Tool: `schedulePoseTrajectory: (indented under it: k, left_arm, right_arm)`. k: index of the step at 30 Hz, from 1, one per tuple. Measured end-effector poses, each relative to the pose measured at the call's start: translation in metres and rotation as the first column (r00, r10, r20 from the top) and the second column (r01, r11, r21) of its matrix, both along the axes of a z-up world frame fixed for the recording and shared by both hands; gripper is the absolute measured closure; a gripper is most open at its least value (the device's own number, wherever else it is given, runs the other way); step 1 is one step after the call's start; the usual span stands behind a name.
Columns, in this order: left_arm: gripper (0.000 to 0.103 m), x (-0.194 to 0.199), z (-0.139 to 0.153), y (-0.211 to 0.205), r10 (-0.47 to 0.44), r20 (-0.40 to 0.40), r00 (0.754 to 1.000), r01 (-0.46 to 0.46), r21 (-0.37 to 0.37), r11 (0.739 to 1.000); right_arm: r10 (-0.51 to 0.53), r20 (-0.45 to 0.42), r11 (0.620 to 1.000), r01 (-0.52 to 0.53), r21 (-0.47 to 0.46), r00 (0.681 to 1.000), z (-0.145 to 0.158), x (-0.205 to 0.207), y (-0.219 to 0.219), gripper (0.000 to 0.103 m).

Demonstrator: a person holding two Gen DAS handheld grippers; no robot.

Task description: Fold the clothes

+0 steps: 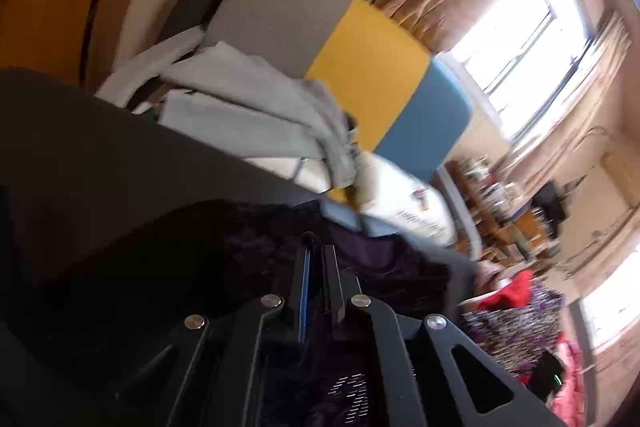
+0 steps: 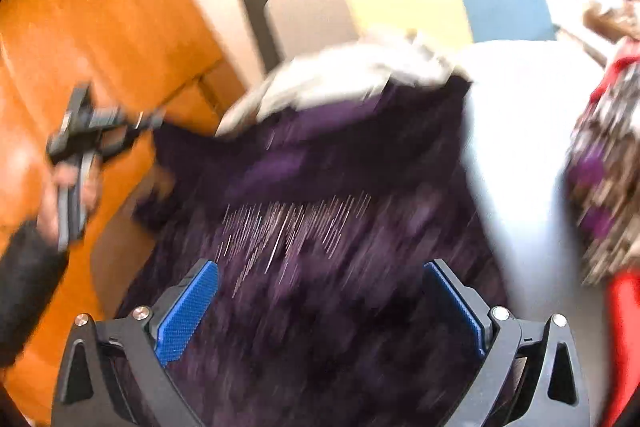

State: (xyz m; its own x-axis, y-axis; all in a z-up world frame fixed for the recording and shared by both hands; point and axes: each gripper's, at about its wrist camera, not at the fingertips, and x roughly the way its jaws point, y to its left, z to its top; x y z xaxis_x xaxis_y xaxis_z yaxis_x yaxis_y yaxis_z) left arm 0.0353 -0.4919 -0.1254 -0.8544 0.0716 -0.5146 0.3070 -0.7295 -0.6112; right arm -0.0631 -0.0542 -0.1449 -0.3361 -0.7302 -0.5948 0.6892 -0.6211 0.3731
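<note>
Left gripper (image 1: 318, 251): jaws closed tight on an edge of the dark purple garment (image 2: 340, 227), at its far-left corner. Right gripper (image 2: 320, 291): jaws wide, nothing between them, hovering above the garment's near part. The garment lies spread on a white surface (image 2: 516, 155), with grey and white clothes (image 1: 256, 107) piled at its far end. A patterned fabric heap (image 2: 604, 179) sits to the right.

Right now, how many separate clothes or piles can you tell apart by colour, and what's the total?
Dark purple garment, pinched by the left gripper: 1
Pale grey clothes heap: 1
Red item: 1
Purple patterned fabric: 1
Pink item: 1
Total: 5
</note>
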Motion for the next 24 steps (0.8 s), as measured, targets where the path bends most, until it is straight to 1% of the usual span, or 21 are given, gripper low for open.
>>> schedulePoseTrajectory:
  k: [2,3,4,6,8,9,11,12,13,14,15,16,18,19,20,21,22,23,24]
  left_arm:
    - [0.099,0.004,0.009,0.0,-0.019,-0.05,0.999,0.02,0.018,1.0]
    - [0.099,0.005,0.013,0.0,-0.027,-0.064,0.998,0.028,0.014,0.999]
    - [0.099,0.006,0.017,0.001,-0.036,-0.078,0.996,0.037,0.008,0.999]
    - [0.099,0.007,0.026,0.0,-0.053,-0.105,0.993,0.053,-0.004,0.999]
    - [0.099,0.008,0.033,0.0,-0.062,-0.123,0.99,0.063,0.0,0.998]
    - [0.099,0.007,0.035,-0.001,-0.07,-0.132,0.989,0.071,0.005,0.997]
    - [0.099,0.007,0.041,-0.002,-0.083,-0.151,0.985,0.085,0.006,0.996]
    - [0.099,0.005,0.043,-0.002,-0.09,-0.158,0.983,0.091,0.001,0.996]
    - [0.099,0.004,0.045,-0.002,-0.091,-0.155,0.984,0.091,-0.009,0.996]
    - [0.099,0.002,0.043,0.0,-0.086,-0.133,0.987,0.083,-0.027,0.996]
    - [0.099,0.0,0.041,0.002,-0.08,-0.108,0.991,0.075,-0.046,0.996]
    - [0.099,-0.004,0.037,0.003,-0.07,-0.068,0.995,0.065,-0.077,0.995]
    - [0.094,-0.011,0.022,0.003,-0.041,0.029,0.999,0.045,-0.15,0.988]
    - [0.086,-0.015,0.014,0.002,-0.034,0.065,0.997,0.045,-0.176,0.983]
    - [0.082,-0.018,0.003,-0.001,-0.022,0.116,0.993,0.045,-0.196,0.98]
    - [0.082,-0.021,-0.008,-0.003,-0.009,0.168,0.986,0.045,-0.215,0.976]
    - [0.079,-0.023,-0.021,-0.008,-0.009,0.214,0.977,0.055,-0.207,0.977]
    - [0.074,-0.023,-0.03,-0.013,-0.015,0.235,0.972,0.06,-0.185,0.981]
    - [0.071,-0.023,-0.039,-0.019,-0.022,0.254,0.967,0.064,-0.162,0.985]
  right_arm:
    - [-0.075,-0.044,0.997,0.076,0.034,0.996,0.007,-0.035,-0.006,0.017]
    - [-0.104,-0.048,0.991,0.107,0.077,0.993,0.005,-0.054,-0.013,0.03]
    - [-0.131,-0.05,0.983,0.137,0.121,0.99,0.002,-0.074,-0.02,0.038]
    - [-0.18,-0.049,0.965,0.186,0.182,0.982,-0.009,-0.113,-0.031,0.037]
    - [-0.21,-0.025,0.948,0.21,0.238,0.977,-0.023,-0.148,-0.044,0.036]
    - [-0.219,-0.002,0.944,0.213,0.251,0.976,-0.029,-0.162,-0.047,0.037]
    - [-0.225,0.047,0.95,0.208,0.232,0.973,-0.037,-0.18,-0.055,0.037]
    - [-0.227,0.071,0.953,0.206,0.221,0.971,-0.041,-0.189,-0.059,0.039]
    - [-0.218,0.076,0.954,0.196,0.228,0.973,-0.041,-0.192,-0.063,0.057]
    - [-0.208,0.078,0.954,0.185,0.238,0.975,-0.041,-0.195,-0.067,0.072]
    - [-0.198,0.08,0.953,0.173,0.247,0.977,-0.042,-0.197,-0.071,0.091]
    - [-0.195,0.067,0.951,0.172,0.257,0.979,-0.038,-0.197,-0.073,0.091]
    - [-0.184,0.023,0.952,0.172,0.255,0.983,-0.03,-0.193,-0.072,0.091]
    - [-0.211,0.01,0.948,0.202,0.244,0.977,-0.027,-0.193,-0.065,0.091]
    - [-0.234,0.031,0.943,0.219,0.25,0.972,-0.03,-0.197,-0.061,0.091]
    - [-0.256,0.056,0.938,0.233,0.258,0.965,-0.035,-0.201,-0.057,0.088]
    - [-0.268,0.084,0.935,0.238,0.263,0.96,-0.042,-0.204,-0.053,0.083]
    - [-0.264,0.09,0.938,0.234,0.256,0.96,-0.045,-0.204,-0.049,0.083]
    - [-0.261,0.093,0.94,0.231,0.25,0.961,-0.045,-0.203,-0.047,0.08]
